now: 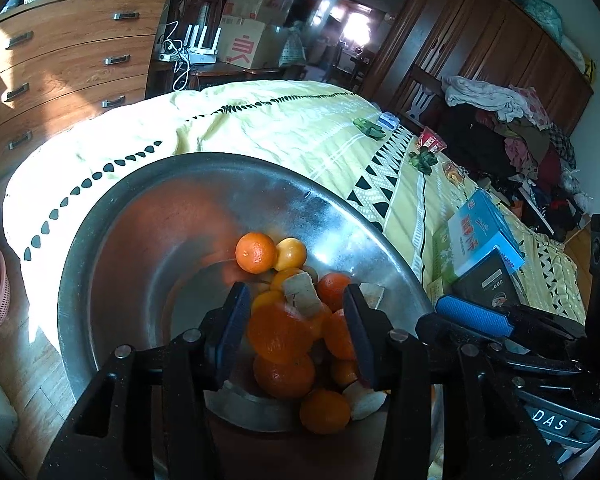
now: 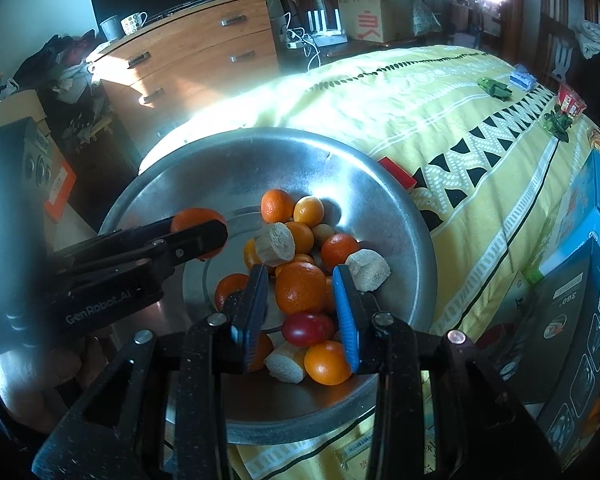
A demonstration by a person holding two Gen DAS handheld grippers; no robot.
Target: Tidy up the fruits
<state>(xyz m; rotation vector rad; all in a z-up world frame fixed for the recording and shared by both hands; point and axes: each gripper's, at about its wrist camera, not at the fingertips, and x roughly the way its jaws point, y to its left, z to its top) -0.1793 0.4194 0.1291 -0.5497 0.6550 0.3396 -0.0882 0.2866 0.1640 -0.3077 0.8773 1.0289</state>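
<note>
Metal basin [image 2: 380, 200] shiny, brushed; oranges [image 2: 300, 288] glossy, dimpled; yellow cloth bedspread [image 2: 440, 120] matt; wood dresser [image 2: 188, 40] smooth.

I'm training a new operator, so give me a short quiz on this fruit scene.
1. True or false: the left claw holds an orange.
2. Fill in: one fruit between the right claw fingers is ___.
3. The bowl is: A plastic, B metal, C wicker.
Key: 1 true; 2 red; 3 B.
</note>
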